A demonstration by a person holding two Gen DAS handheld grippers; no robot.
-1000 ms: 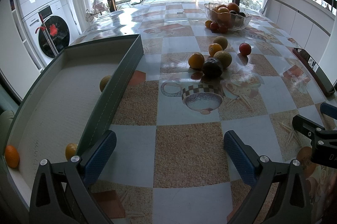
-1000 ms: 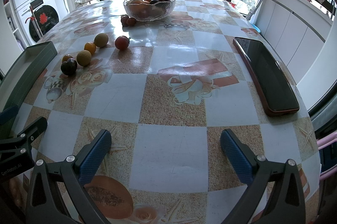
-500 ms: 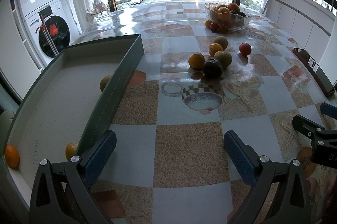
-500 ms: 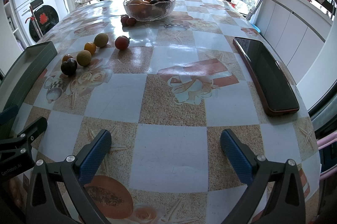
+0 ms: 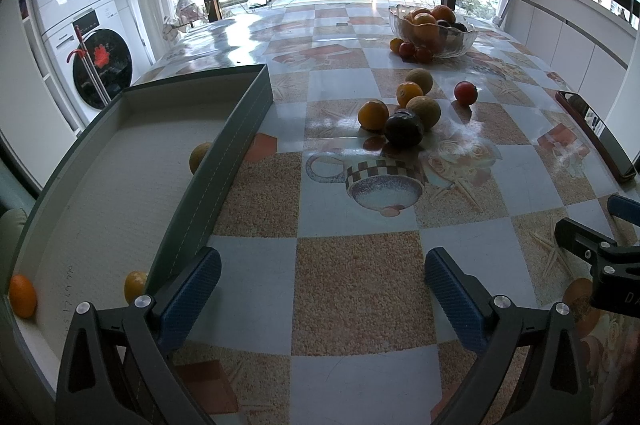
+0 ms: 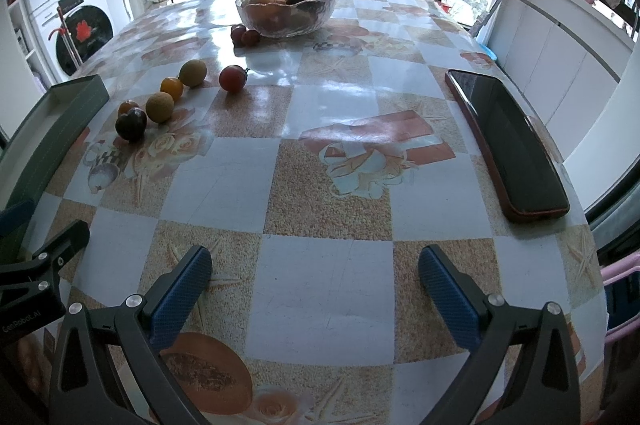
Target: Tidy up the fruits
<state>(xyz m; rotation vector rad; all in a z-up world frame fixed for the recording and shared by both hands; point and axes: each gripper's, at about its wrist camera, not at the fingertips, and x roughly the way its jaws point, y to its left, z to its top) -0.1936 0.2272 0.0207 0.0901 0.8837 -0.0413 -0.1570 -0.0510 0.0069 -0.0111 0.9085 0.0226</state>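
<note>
Left wrist view is showing the left gripper [image 5: 322,279] hovering wide-jawed and empty beside the grey-green rectangular tray [image 5: 228,149], three small citrus fruits [image 5: 135,285] lying inside; the loose fruit cluster [image 5: 404,113] is waiting farther off. The right gripper [image 6: 314,281] is likewise gaping, holding nothing.

White lettering "GenRobot.AI" is readable on the black body of the left gripper [image 6: 28,305] at the left edge of the right wrist view. In the left wrist view only a cut-off "D" plus part of another letter shows on the right gripper [image 5: 616,289] body at the right edge. Faint handwritten digits run along the floor of the green tray [image 5: 224,161] near its front corner, too small to read; washing machine [image 5: 94,63] panel markings also illegible.
</note>
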